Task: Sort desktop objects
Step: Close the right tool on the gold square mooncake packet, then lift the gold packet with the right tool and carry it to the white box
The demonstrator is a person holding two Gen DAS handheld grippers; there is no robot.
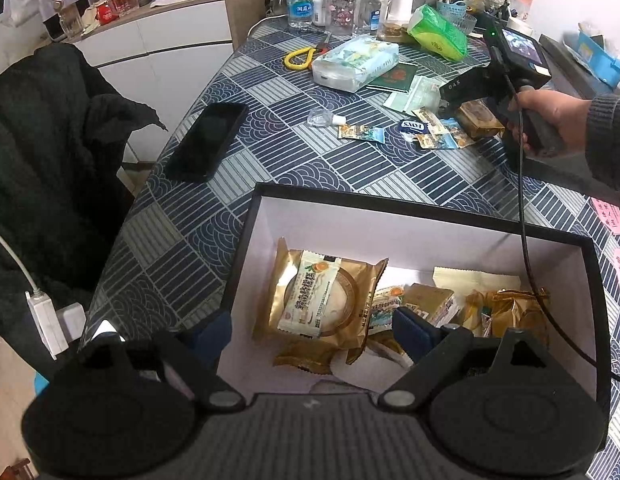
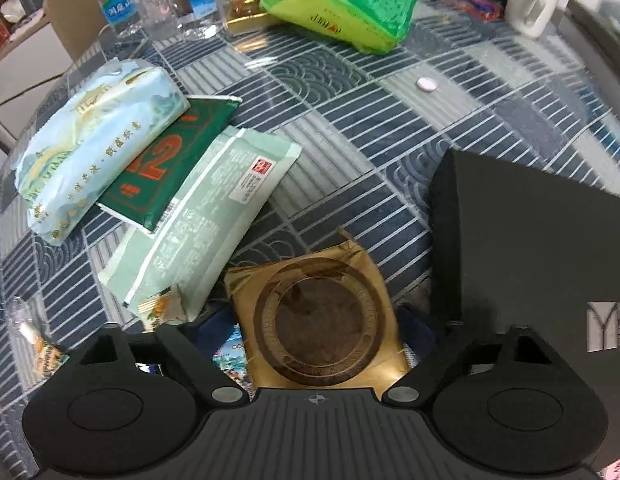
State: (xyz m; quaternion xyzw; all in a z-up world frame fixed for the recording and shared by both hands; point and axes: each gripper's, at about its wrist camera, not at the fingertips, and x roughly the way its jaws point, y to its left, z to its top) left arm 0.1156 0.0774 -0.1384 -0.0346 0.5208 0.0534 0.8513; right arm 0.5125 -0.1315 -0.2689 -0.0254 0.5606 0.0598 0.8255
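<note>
A black box [image 1: 390, 200] with white inner walls holds several golden and white snack packets [image 1: 322, 300]. My left gripper [image 1: 314, 332] hangs open over the box with nothing between its fingers. A golden round-cake packet [image 2: 322, 312] lies flat on the patterned tablecloth; it also shows as the golden packet [image 1: 480, 118] in the left wrist view. My right gripper [image 2: 316, 326] points down over it, its blue pads touching the packet's left and right edges. A hand holds this right gripper [image 1: 470, 96] beyond the box.
Small sachets [image 1: 426, 132] lie by the golden packet. A pale green pouch [image 2: 213, 216], dark green booklet [image 2: 169, 160] and tissue pack [image 2: 93, 140] sit to its left, a black lid [image 2: 530, 260] to its right. A phone [image 1: 207, 142], scissors [image 1: 299, 58] and bottles [image 1: 299, 0] lie farther off.
</note>
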